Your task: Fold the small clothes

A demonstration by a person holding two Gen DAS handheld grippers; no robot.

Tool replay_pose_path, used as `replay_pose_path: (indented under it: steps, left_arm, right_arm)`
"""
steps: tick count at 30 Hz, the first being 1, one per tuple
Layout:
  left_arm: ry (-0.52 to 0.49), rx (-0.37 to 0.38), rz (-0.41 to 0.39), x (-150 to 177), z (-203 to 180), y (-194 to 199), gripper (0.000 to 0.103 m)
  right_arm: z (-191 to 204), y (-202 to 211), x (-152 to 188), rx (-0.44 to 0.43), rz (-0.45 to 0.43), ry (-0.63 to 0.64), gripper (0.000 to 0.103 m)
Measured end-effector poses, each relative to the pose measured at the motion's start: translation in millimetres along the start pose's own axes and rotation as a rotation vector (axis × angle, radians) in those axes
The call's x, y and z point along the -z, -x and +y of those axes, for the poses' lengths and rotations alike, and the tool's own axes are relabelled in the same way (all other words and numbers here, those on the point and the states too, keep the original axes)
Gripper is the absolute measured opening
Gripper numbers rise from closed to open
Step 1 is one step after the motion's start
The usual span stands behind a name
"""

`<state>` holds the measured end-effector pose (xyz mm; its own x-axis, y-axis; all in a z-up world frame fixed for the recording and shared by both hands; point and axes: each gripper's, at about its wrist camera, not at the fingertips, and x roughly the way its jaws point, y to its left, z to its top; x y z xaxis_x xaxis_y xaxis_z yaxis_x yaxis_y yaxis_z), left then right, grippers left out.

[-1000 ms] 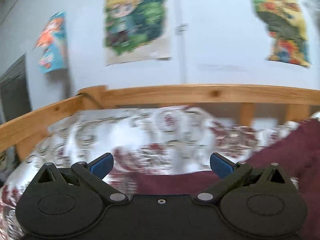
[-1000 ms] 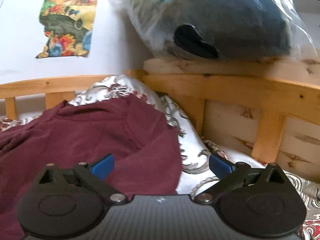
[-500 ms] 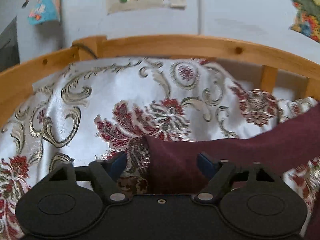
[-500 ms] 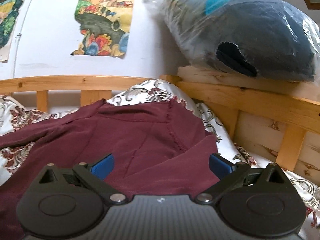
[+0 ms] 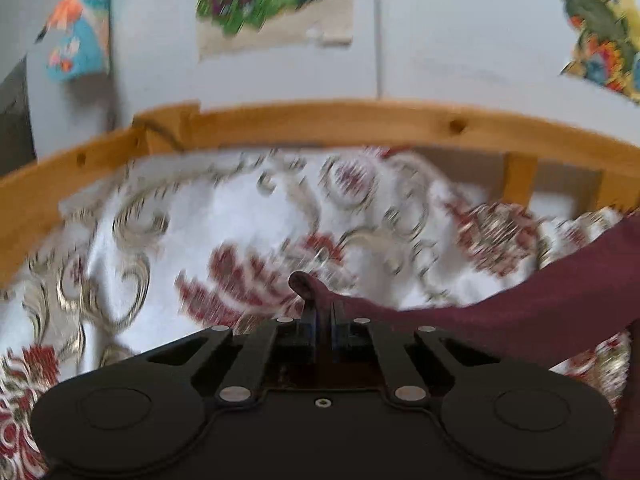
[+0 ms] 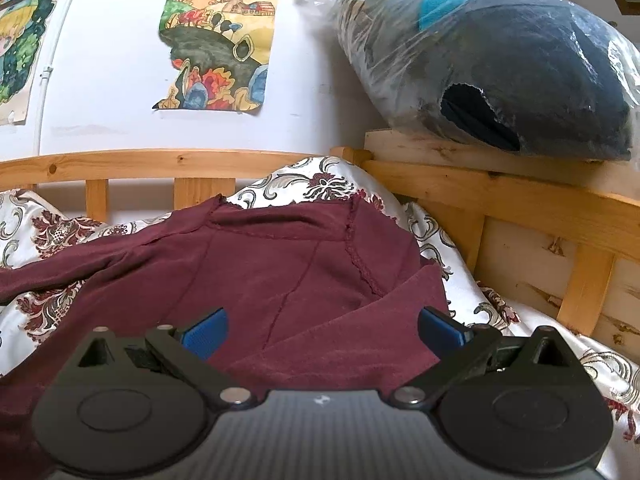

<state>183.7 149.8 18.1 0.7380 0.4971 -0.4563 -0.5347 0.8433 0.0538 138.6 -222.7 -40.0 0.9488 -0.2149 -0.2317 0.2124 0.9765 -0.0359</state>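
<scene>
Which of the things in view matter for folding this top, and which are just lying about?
For the job:
maroon top, spread on the bed
its sleeve, end pinched in the shut left tool
right tool, open over the top

Just lying about:
patterned bedspread
wooden bed rail
bagged dark bundle on the ledge
drawings on the wall

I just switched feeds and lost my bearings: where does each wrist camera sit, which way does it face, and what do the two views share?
Left wrist: on the left gripper, facing along the patterned bedspread toward the wooden bed rail and postered wall; its own black fingers are shut on a tip of the maroon garment.
Right wrist: on the right gripper, looking across the spread garment toward a bagged bundle on a ledge; its open blue pads show.
Shared: garment, bedspread, rail, wall.
</scene>
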Motion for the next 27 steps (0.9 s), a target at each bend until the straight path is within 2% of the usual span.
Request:
replay_pose_path:
  steps: [3, 6, 10, 12, 16, 20, 22, 27]
  left_arm:
    - [0.002, 0.066, -0.063, -21, -20, 25, 0.006]
    - [-0.023, 0.175, -0.149, -43, -48, 60, 0.005]
    - [-0.102, 0.363, -0.252, -60, -96, 107, 0.005]
    - [-0.142, 0.466, -0.275, -62, -119, 126, 0.005]
    - [-0.206, 0.680, -0.275, -52, -163, 155, 0.005]
    - [-0.259, 0.859, -0.230, -29, -204, 170, 0.005]
    - [-0.292, 0.918, -0.197, -13, -223, 173, 0.005]
    - [-0.375, 0.983, -0.128, 30, -251, 177, 0.005]
  right_arm:
    - [-1, 0, 0, -0.002, -0.002, -0.002, 0.103]
    - [-2, 1, 0, 0.005, -0.005, -0.006, 0.103]
    - [-5, 3, 0, 0.021, -0.004, -0.012, 0.103]
    - [-9, 4, -2, 0.034, -0.007, -0.018, 0.103]
    - [-20, 5, -3, 0.066, -0.007, -0.035, 0.103]
    - [-33, 4, -2, 0.097, 0.004, -0.063, 0.103]
    - [-41, 3, -2, 0.106, 0.007, -0.086, 0.103]
    - [-62, 2, -1, 0.155, 0.017, -0.132, 0.103]
